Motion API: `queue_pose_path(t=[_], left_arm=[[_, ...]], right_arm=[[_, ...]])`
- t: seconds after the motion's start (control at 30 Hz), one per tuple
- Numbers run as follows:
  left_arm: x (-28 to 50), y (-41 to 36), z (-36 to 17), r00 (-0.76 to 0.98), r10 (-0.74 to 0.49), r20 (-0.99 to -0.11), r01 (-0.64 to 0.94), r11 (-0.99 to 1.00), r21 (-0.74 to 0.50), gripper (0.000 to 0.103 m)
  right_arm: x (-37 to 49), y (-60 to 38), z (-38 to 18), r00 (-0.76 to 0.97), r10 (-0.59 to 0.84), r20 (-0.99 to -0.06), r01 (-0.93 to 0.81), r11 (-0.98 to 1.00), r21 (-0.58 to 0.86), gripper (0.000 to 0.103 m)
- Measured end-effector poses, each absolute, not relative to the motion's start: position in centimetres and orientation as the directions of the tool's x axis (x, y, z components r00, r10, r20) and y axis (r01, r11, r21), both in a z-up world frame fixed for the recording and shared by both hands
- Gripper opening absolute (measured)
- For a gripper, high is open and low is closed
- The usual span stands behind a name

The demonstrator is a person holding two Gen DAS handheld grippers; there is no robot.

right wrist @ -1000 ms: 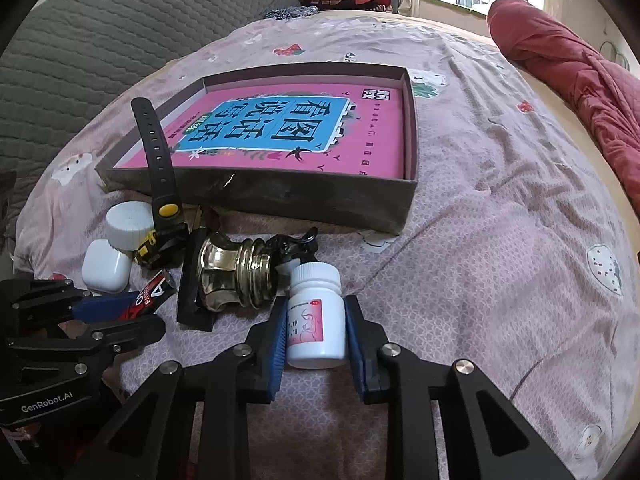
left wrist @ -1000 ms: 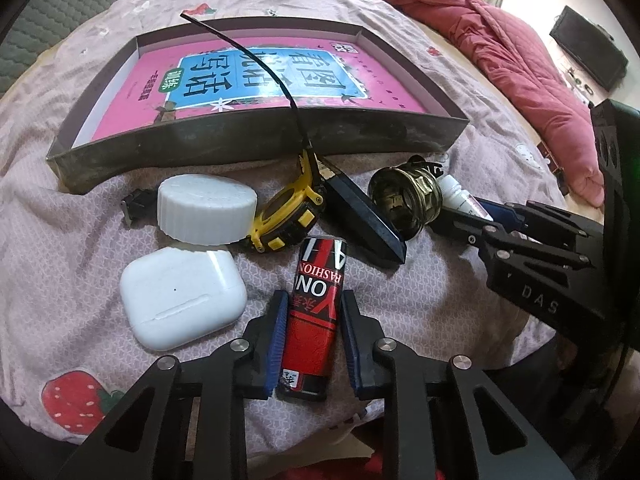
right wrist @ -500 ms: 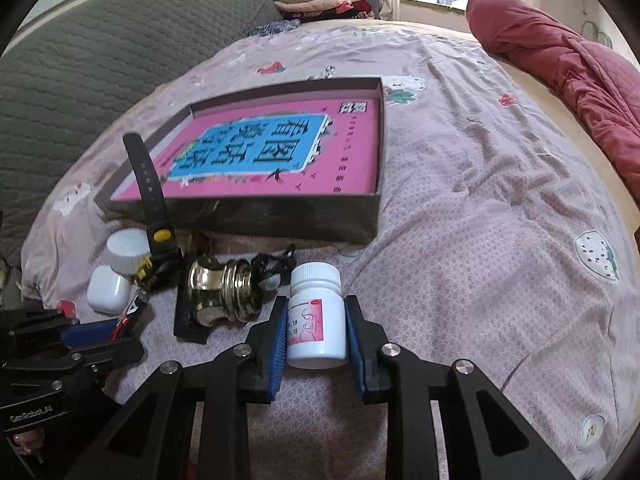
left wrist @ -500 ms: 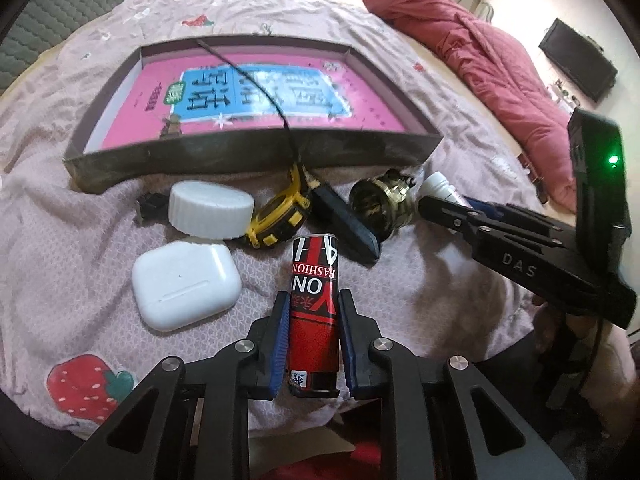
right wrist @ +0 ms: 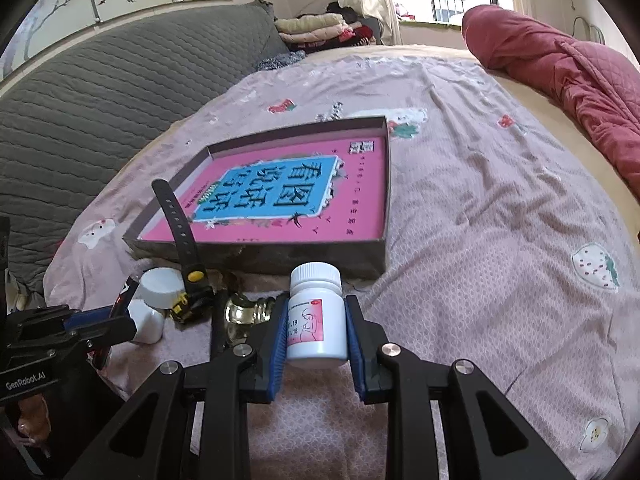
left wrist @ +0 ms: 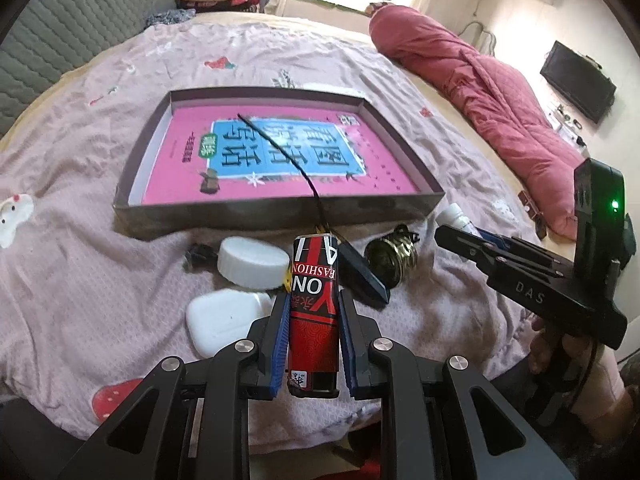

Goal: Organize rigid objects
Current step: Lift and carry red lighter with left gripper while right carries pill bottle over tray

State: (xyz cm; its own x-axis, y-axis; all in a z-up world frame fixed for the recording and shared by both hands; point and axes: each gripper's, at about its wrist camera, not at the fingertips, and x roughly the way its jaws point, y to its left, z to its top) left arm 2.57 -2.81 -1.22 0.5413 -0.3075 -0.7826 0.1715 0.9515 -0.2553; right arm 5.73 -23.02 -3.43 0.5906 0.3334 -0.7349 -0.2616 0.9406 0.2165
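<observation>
Two grippers are each clamped on something above a bed covered with a pink patterned sheet (right wrist: 500, 240). The left gripper (left wrist: 314, 334) pinches a red lighter (left wrist: 314, 308) between its blue pads, the lighter pointing forward and held clear of the sheet. The right gripper (right wrist: 316, 338) squeezes a white pill bottle (right wrist: 317, 320) by its body, cap up, just in front of the near wall of a shallow box (left wrist: 280, 216) whose floor is a pink and blue printed sheet. On the bedding between the grippers and the box lie a round white lid (left wrist: 253, 262), a white earbud case (left wrist: 226, 320) just in front of it, a yellow tape measure (right wrist: 191, 296) with a black strap (right wrist: 176, 220) rising over the box wall, a flat black bar (left wrist: 364, 276) and a brass knob (left wrist: 394, 256). A red quilt (left wrist: 480, 92) lies bunched along the far right edge of the bed, and a grey quilted headboard (right wrist: 100, 108) stands at the left.
</observation>
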Motion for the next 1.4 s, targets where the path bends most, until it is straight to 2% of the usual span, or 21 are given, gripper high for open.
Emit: queue_pose_path(t=[0.27, 1.4], left_arm=[[2.9, -1.6, -0.6, 0.590, -0.271, -0.761, 0.152, 0.962, -0.225, 0.023], [8.5, 2.6, -0.6, 0.665, -0.129, -0.736, 0.004, 0.985, -0.170, 0.023]], right_arm=[[5.0, -22.5, -2.2, 0.634, 0.355, -0.688, -0.293, 0.933, 0.211, 0.027], [9.3, -21.6, -1.9, 0.689, 0.337, -0.642, -0.291, 0.940, 0.180, 0.027]])
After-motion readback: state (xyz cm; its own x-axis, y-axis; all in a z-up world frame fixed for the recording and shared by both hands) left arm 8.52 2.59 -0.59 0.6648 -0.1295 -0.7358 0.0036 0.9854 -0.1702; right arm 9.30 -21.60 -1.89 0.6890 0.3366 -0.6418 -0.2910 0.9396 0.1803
